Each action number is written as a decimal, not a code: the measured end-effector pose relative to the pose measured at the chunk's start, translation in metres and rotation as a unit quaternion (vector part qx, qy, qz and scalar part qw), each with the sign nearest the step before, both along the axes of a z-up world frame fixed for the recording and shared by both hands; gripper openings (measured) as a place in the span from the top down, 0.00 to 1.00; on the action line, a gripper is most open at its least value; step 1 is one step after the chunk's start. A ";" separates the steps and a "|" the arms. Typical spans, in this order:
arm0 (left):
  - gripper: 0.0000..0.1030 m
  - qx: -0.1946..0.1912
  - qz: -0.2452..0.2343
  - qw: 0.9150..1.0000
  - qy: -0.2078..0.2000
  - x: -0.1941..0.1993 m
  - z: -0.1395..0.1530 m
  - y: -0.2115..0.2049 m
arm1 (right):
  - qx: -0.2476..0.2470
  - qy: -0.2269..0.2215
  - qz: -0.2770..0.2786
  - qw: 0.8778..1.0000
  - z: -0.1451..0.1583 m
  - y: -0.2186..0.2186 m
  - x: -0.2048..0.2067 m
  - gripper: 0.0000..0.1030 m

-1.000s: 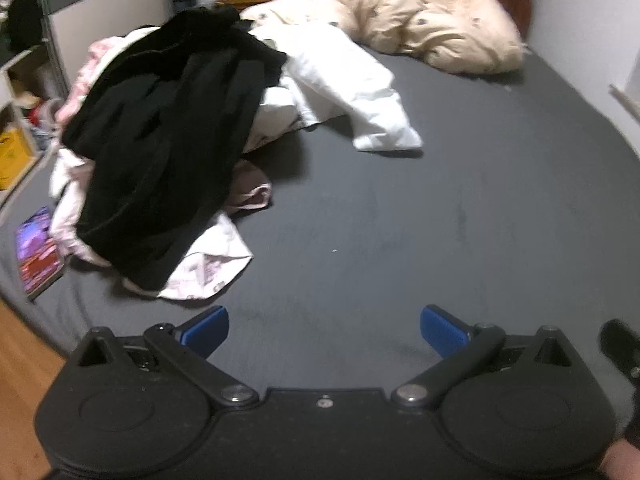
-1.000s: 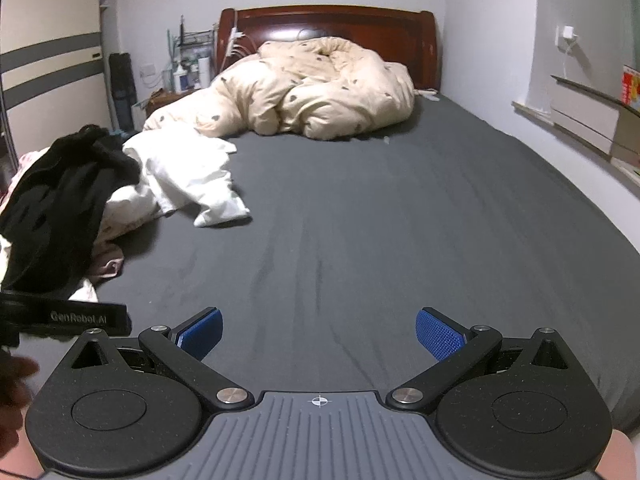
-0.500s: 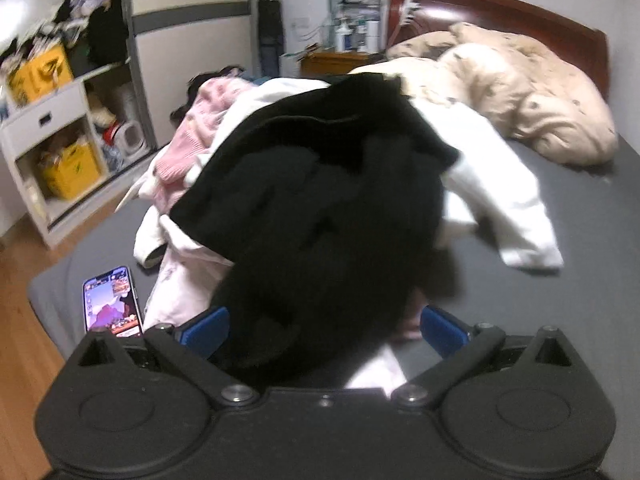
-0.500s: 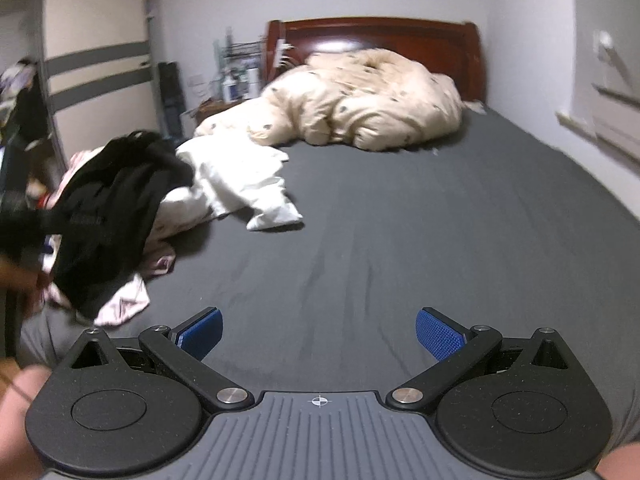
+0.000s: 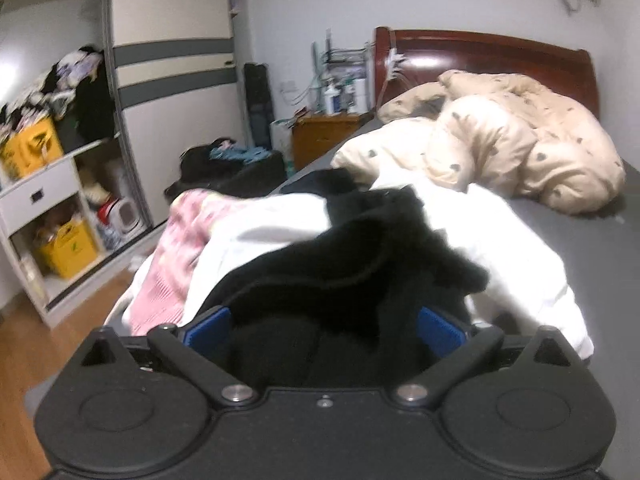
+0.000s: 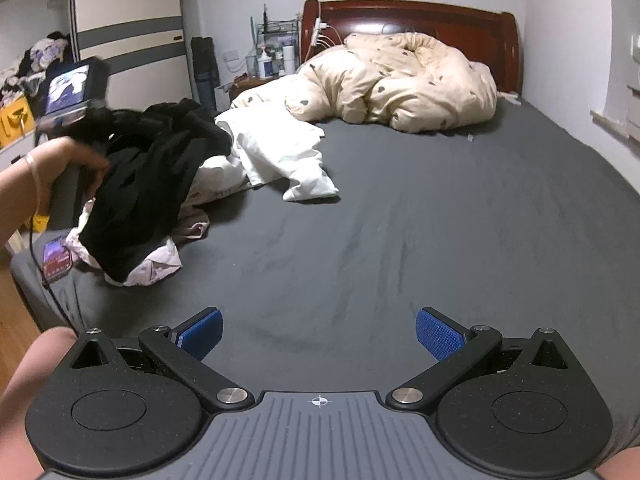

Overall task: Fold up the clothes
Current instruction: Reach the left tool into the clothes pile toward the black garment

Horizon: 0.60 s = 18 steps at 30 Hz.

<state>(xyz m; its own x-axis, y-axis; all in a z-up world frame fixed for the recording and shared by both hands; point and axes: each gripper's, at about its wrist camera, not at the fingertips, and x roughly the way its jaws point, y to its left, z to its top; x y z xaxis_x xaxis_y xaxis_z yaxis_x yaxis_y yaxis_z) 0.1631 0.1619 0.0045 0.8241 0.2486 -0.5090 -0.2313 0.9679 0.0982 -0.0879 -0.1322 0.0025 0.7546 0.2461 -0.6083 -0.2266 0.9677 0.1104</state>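
Note:
A black garment (image 5: 344, 280) lies on top of a pile of white (image 5: 504, 240) and pink clothes (image 5: 172, 264) at the left edge of the bed. My left gripper (image 5: 324, 330) is open, its blue pads on either side of the black fabric. In the right wrist view the black garment (image 6: 144, 184) drapes over the pile, with the left hand and gripper at its left. My right gripper (image 6: 318, 334) is open and empty above the bare grey sheet (image 6: 440, 240).
A beige duvet (image 6: 400, 80) is bunched at the red-brown headboard. A phone (image 6: 56, 258) lies on the bed's left corner beside the pile. A wardrobe with shelves and yellow boxes (image 5: 64, 248) stands left. A nightstand (image 5: 324, 136) is beyond the pile.
My left gripper swung left and moved into the clothes pile; black fabric now sits between its open pads. My right gripper turned slightly left and stayed open over the sheet.

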 end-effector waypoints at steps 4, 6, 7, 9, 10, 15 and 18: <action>0.39 -0.026 -0.027 0.999 -0.001 0.008 -0.004 -0.002 | -0.002 -0.003 -0.001 1.000 -0.001 -0.003 -0.004 0.00; 0.47 -0.043 -0.038 0.998 -0.001 0.012 -0.005 0.001 | -0.003 -0.003 -0.002 1.000 -0.002 -0.003 -0.006 0.00; 0.47 -0.048 -0.045 0.998 -0.004 0.012 -0.006 0.002 | -0.004 -0.002 -0.002 1.000 -0.003 -0.003 -0.006 0.00; 0.50 -0.051 -0.052 0.997 -0.010 0.016 -0.005 0.004 | -0.006 0.000 -0.002 1.000 -0.005 -0.004 -0.007 0.00; 0.52 -0.053 -0.057 0.997 -0.012 0.018 -0.005 0.005 | -0.007 0.001 -0.002 1.000 -0.006 -0.004 -0.007 0.00; 0.76 -0.071 -0.067 0.995 -0.005 0.028 -0.002 0.005 | -0.011 -0.001 0.000 1.000 -0.006 -0.005 -0.008 0.00; 0.77 -0.082 -0.074 0.994 -0.011 0.023 0.003 0.003 | -0.014 -0.003 0.000 1.000 -0.007 -0.005 -0.008 0.00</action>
